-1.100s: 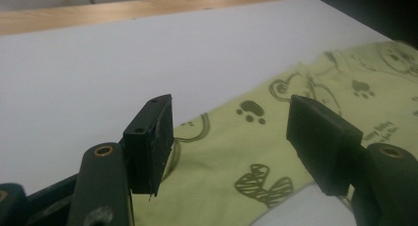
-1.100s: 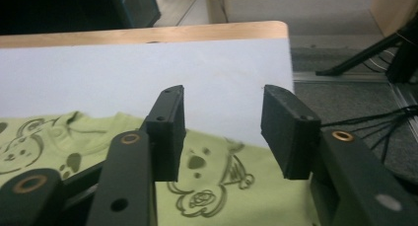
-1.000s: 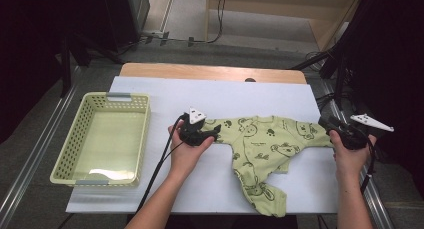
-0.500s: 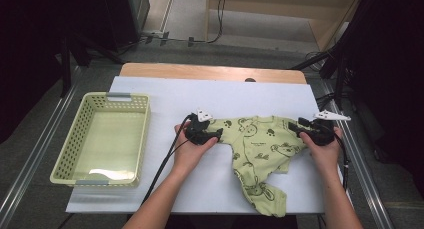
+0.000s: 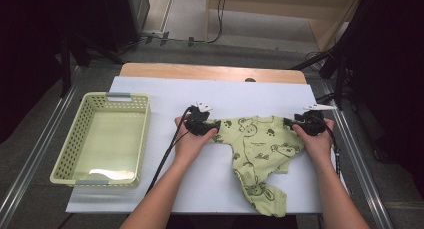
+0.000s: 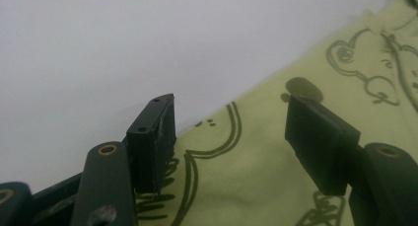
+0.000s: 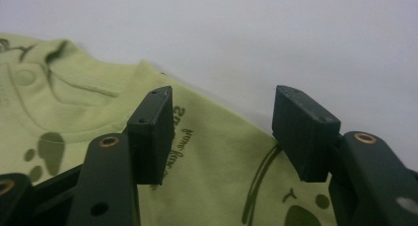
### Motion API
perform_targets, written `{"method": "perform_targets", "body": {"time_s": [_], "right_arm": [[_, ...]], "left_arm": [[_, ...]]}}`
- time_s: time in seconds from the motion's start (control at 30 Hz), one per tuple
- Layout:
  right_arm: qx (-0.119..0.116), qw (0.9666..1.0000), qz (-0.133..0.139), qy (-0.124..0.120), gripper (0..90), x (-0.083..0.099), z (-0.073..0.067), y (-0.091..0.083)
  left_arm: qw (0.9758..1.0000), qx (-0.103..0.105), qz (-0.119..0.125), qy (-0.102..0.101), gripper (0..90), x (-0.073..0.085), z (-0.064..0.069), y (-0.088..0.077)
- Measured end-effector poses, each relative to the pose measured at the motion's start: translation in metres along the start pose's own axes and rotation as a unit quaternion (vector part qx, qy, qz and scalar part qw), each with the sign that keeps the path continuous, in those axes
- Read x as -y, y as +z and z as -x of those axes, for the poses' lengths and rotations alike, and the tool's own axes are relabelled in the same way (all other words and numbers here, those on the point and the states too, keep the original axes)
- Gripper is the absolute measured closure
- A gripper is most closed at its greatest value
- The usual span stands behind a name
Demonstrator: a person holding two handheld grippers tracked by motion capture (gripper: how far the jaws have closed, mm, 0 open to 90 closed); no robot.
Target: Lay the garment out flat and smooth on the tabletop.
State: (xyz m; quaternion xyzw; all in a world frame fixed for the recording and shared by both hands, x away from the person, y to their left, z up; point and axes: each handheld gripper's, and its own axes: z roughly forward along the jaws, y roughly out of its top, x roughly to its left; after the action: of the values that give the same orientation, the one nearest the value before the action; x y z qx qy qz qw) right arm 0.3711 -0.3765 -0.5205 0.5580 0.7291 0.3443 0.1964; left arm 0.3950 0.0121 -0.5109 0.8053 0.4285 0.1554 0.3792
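Fingers of the left gripper [image 6: 231, 152] stand wide apart over the green garment [image 6: 276, 157], one pad [image 6: 153, 137] near the cloth's edge and the other [image 6: 318, 142] over the printed fabric, with nothing pinched between them; whether the pads touch the cloth cannot be told from this angle. In the right gripper view the right gripper [image 7: 226, 137] is just as wide, its fingers [image 7: 153, 132] straddling the garment [image 7: 207, 176] beside the neckline, where dark printed lettering shows but is too blurred to read. Both close views cut off the rest of the cloth. From the high view the whole garment [image 5: 257, 149] is seen lying flat on the white counter [image 5: 165, 89], right of centre, a small printed one-piece whose lower end trails toward the near edge. The left gripper [image 5: 212, 128] sits at its left sleeve and the right gripper [image 5: 291, 124] at its right sleeve, each held by a hand [image 5: 192, 139] that hides the fingers from above. A black cable [image 5: 167, 149] runs back from the left gripper. Farther left, well apart from the cloth, stands a pale yellow basket [image 5: 75, 144] on the counter.
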Motion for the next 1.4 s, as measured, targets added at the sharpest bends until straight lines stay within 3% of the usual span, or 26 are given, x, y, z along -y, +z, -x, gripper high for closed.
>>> {"method": "perform_targets", "body": {"time_s": [0.1,0.2,0.33,0.43,0.47,0.53,0.63,0.8,0.97,1.03,1.07,1.1,1.13,1.17,1.27,1.4], "right_arm": [[0.004,0.9999,-0.011,-0.003,38.9,0.000,0.002,0.002],[0.001,0.9998,-0.020,-0.001,41.1,0.000,0.002,0.005],[0.006,0.9996,-0.026,-0.006,57.5,0.000,-0.002,0.003],[-0.009,0.9993,-0.035,-0.008,79.4,0.001,-0.004,0.000],[-0.017,0.9991,-0.038,-0.006,83.5,0.000,-0.004,0.000],[-0.018,0.9988,-0.043,-0.015,85.2,-0.002,-0.007,0.000],[-0.007,0.9990,-0.038,-0.022,85.8,-0.005,-0.007,0.002],[0.001,1.0000,-0.007,-0.003,85.9,-0.019,0.000,0.007],[0.014,0.9997,0.020,0.005,86.0,-0.043,0.000,0.013],[0.019,0.9995,0.025,0.006,85.6,-0.050,0.000,0.015],[0.019,0.9995,0.026,0.007,83.7,-0.054,0.000,0.016],[0.015,0.9995,0.027,0.011,75.7,-0.057,0.001,0.017],[0.013,0.9995,0.026,0.011,61.5,-0.059,0.001,0.018],[0.015,0.9996,0.024,0.010,56.5,-0.060,0.001,0.017],[0.013,0.9994,0.031,0.004,50.1,-0.057,0.006,0.007],[0.026,0.9987,0.037,0.025,46.9,-0.047,0.021,-0.009]], "left_arm": [[0.9999,-0.005,-0.007,0.006,37.7,0.001,0.000,0.002],[0.9992,-0.021,-0.015,0.029,42.2,0.002,0.003,0.002],[0.9991,-0.018,-0.017,0.033,55.9,0.003,0.005,-0.001],[0.9993,0.005,-0.015,0.035,79.0,0.005,0.007,-0.003],[0.9988,0.012,-0.017,0.045,85.1,0.006,0.008,-0.004],[0.9984,0.009,-0.018,0.052,88.7,0.005,0.009,-0.004],[0.9989,-0.008,-0.013,0.044,89.2,0.001,0.004,-0.004],[0.9989,-0.038,0.014,0.023,89.3,-0.015,-0.011,-0.004],[0.9978,-0.056,0.033,0.015,89.3,-0.034,-0.021,0.000],[0.9973,-0.058,0.044,0.002,89.1,-0.039,-0.026,0.003],[0.9972,-0.062,0.041,-0.009,87.1,-0.041,-0.029,0.005],[0.9965,-0.070,0.039,-0.023,78.7,-0.041,-0.031,0.006],[0.9964,-0.070,0.036,-0.031,65.3,-0.042,-0.033,0.006],[0.9966,-0.061,0.037,-0.040,59.1,-0.041,-0.035,0.004],[0.9963,-0.051,0.052,-0.046,54.8,-0.038,-0.036,-0.003],[0.9966,-0.048,0.047,-0.047,57.1,-0.029,-0.039,-0.007]]}}
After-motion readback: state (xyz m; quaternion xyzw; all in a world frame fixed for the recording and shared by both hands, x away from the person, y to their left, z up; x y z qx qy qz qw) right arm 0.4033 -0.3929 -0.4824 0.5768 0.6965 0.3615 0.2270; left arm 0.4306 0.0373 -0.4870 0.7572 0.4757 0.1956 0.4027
